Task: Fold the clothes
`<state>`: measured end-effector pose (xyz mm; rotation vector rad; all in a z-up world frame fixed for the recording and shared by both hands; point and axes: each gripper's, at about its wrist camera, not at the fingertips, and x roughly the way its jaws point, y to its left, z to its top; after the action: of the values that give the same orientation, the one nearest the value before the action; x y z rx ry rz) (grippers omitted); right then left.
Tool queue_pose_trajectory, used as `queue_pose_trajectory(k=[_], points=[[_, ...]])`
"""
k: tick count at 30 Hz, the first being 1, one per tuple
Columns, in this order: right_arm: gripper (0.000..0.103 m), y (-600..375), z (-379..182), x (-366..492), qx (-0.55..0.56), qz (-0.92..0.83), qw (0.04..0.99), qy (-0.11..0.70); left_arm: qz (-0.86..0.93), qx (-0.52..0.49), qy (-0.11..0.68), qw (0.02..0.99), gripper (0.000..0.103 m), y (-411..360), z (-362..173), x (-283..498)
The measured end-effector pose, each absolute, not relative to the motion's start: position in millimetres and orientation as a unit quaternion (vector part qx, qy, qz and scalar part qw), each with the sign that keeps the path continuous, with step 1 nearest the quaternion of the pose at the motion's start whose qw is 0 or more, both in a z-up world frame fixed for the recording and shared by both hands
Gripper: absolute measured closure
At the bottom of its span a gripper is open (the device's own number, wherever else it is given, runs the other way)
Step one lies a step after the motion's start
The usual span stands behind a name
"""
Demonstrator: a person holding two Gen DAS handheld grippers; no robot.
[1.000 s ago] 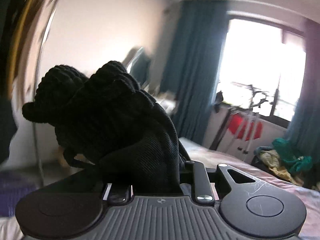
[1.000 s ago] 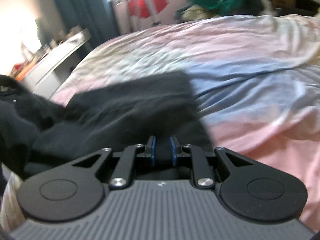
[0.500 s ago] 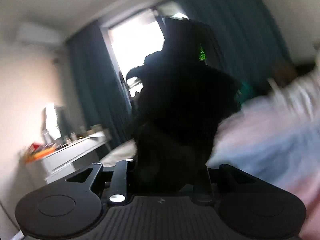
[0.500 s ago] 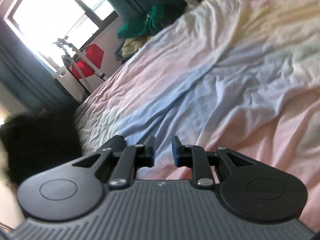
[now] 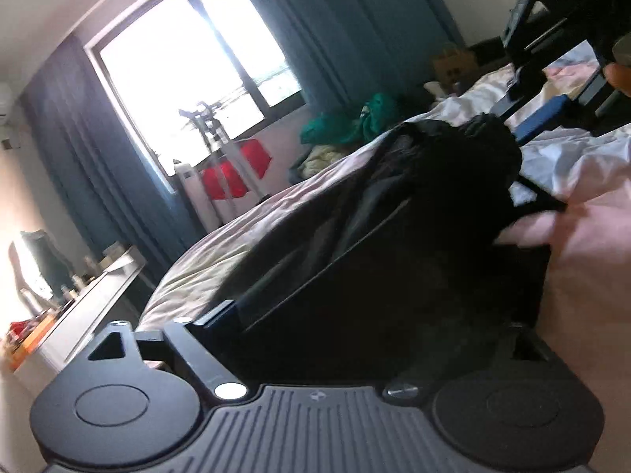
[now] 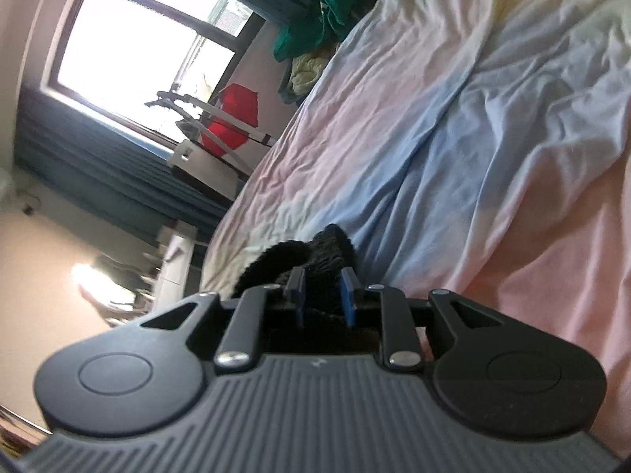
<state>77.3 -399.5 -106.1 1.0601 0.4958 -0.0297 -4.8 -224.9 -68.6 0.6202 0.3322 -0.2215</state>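
Gripping a black knit garment (image 6: 315, 252) at two places: right hand-held gripper (image 6: 321, 291) clamped on a ribbed edge, left hand-held gripper (image 5: 355, 315) buried in bunched cloth, apparently pinching it. Held low over the bed (image 6: 493, 138). Probably mid-spread; next, pull apart and lay flat.

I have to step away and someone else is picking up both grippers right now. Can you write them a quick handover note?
Left gripper: the black knitted garment is bunched across its jaws, which are mostly hidden; grip unconfirmed.
Right gripper: jaws closed on a ribbed edge of the same black garment.
The garment lies partly on the pastel pink-and-blue bedsheet, stretched between both grippers.
Done: both ends picked up.
Left: no neat fold is visible yet; lay it flat, fold and smooth it.
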Motion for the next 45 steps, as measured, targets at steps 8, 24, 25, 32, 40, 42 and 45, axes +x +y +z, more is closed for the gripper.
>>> queue_pose_trajectory(k=[8,24,25,32,40,42,45], points=[[0.021,-387,-83,71,0.515,0.074,0.82,0.24,-0.036,0.195,0.228,0.953,0.01,-100,-49,30],[0.017,-330,-125,121,0.501,-0.005,0.811,0.302,-0.026,0.051,0.259,0.964,0.009,-23,-35,52],[0.018,-329,-125,123,0.49,-0.012,0.819,0.297,-0.026,0.048,0.259,0.964,0.009,-23,-36,54],[0.028,-324,-131,133,0.441,-0.026,0.853,0.277,-0.019,0.041,0.247,0.968,0.013,-24,-41,54],[0.038,-315,-94,122,0.388,0.044,0.888,0.242,0.04,-0.003,0.235,0.971,0.014,5,-34,41],[0.038,-316,-100,123,0.378,0.026,0.886,0.266,0.042,-0.027,0.248,0.967,0.014,16,-37,43],[0.035,-320,-116,126,0.383,0.009,0.874,0.3,0.031,-0.075,0.281,0.956,0.014,28,-42,49]])
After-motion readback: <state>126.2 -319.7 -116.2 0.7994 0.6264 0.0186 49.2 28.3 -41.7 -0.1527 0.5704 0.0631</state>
